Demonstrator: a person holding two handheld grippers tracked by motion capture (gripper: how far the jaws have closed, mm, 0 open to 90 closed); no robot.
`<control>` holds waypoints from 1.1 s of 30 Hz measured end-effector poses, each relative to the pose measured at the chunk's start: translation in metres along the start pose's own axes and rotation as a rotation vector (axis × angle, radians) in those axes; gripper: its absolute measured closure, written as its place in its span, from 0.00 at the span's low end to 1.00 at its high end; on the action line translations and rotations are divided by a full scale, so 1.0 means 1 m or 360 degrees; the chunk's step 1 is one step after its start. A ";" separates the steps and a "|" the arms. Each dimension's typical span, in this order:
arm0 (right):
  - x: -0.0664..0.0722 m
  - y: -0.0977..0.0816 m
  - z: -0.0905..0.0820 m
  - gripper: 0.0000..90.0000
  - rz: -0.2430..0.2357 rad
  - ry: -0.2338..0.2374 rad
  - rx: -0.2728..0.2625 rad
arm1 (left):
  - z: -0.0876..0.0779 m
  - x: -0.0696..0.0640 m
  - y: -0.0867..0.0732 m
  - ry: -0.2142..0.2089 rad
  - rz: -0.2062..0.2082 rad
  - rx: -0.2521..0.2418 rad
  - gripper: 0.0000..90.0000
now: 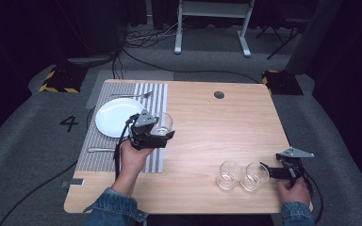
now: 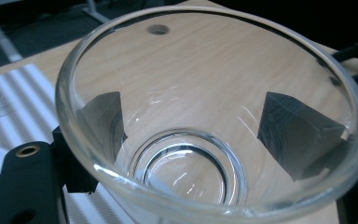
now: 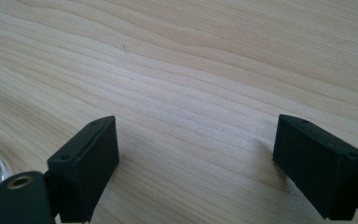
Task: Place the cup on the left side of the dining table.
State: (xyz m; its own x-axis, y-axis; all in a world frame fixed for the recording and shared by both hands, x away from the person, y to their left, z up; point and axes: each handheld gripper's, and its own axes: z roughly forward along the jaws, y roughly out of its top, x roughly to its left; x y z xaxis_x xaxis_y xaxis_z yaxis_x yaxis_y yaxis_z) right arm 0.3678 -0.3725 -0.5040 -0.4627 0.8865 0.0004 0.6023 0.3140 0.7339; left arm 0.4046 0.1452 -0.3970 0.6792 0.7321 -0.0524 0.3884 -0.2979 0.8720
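My left tongs [image 1: 166, 135] pinch a clear glass [image 1: 162, 123] by its sides, over the right edge of the striped mat [image 1: 156, 101], just right of the white plate [image 1: 115, 117]. My right tongs [image 1: 269, 170] are spread wide with nothing between them, low over the wooden surface [image 1: 217, 132], just beside two more glasses [image 1: 242, 176] near the front edge

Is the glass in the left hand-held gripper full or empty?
Empty. In the left gripper view the glass is clear down to its base, with wood grain and both jaws of the left hand-held gripper showing through it.
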 end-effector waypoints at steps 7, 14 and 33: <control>0.000 0.000 0.000 0.16 0.0001 0.0000 0.0000 | 0.004 0.032 -0.012 0.0137 -0.0089 0.0014 0.22; 0.000 0.000 0.000 0.16 0.0000 0.0000 0.0000 | 0.010 0.054 -0.024 0.0186 -0.0181 0.0061 0.22; 0.000 0.000 0.000 0.16 0.0001 0.0000 0.0000 | 0.034 0.069 -0.042 0.0124 -0.0220 0.0336 0.22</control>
State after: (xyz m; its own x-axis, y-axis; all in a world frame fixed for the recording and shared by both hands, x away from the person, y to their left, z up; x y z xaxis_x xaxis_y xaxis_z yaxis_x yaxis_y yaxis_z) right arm 0.3678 -0.3725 -0.5040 -0.4625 0.8866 0.0007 0.6025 0.3137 0.7339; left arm 0.4566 0.1876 -0.4544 0.5640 0.8171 -0.1193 0.6010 -0.3071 0.7379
